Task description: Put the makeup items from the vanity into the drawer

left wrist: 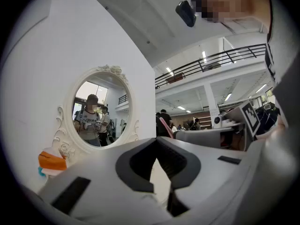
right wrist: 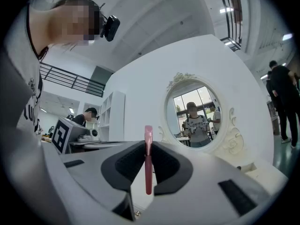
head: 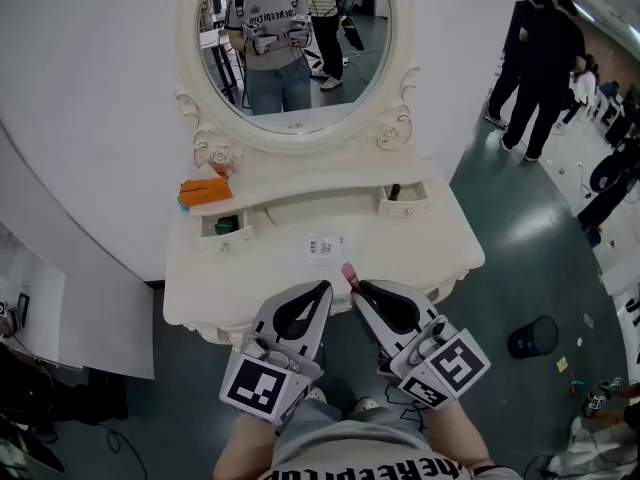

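The white vanity [head: 420,253] stands below me under an oval mirror [head: 295,48]. My right gripper [head: 357,288] hovers at its front edge, shut on a thin pink makeup stick [head: 349,273] that stands upright between the jaws [right wrist: 148,168]. My left gripper [head: 326,288] is close beside it on the left, its tips [left wrist: 157,139] closed together with nothing in them; the pink stick [left wrist: 165,125] shows past it. A small open compartment at the left of the vanity top holds a green item [head: 225,225]. The matching one at the right holds a dark item [head: 394,192].
Orange items [head: 205,193] lie beside the mirror's left foot. A white printed slip [head: 325,248] lies mid-vanity. A black bin [head: 533,336] stands on the floor at right. People [head: 540,58] stand at the far right. A white wall rises behind the vanity.
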`<state>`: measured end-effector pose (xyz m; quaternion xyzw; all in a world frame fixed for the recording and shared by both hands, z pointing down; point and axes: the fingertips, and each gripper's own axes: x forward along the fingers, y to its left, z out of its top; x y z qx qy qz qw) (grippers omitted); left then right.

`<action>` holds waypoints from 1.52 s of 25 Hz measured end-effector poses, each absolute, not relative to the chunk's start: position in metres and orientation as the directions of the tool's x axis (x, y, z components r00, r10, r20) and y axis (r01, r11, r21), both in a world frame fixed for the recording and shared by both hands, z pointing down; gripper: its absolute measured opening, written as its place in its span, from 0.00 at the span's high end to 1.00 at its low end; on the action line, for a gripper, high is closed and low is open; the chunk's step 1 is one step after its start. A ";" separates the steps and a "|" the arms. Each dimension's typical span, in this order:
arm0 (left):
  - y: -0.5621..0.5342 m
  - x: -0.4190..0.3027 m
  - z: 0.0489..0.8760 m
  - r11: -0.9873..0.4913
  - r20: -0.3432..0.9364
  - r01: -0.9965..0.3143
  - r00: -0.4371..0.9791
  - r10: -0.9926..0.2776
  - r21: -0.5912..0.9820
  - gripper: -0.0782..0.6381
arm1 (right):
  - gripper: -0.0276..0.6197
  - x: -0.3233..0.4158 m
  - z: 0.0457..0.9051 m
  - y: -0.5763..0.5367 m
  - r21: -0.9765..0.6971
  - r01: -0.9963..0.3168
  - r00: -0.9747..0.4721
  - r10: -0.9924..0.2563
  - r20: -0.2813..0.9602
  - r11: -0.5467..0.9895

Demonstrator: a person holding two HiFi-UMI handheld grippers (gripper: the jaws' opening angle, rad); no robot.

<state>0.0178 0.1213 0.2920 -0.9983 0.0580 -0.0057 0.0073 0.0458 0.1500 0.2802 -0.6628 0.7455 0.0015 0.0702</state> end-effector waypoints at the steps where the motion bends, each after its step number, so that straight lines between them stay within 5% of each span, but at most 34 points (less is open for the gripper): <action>1: 0.122 0.016 0.292 -0.993 0.012 -0.117 0.993 -0.117 -0.015 0.87 | 0.87 0.044 0.280 0.150 -0.089 -0.988 -0.114 -0.988 -0.108 0.124; 38: 0.067 -0.041 0.300 -0.995 -0.042 -0.100 0.994 -0.100 -0.019 0.87 | 0.86 -0.013 0.289 0.102 -0.100 -0.991 -0.081 -0.993 -0.083 0.089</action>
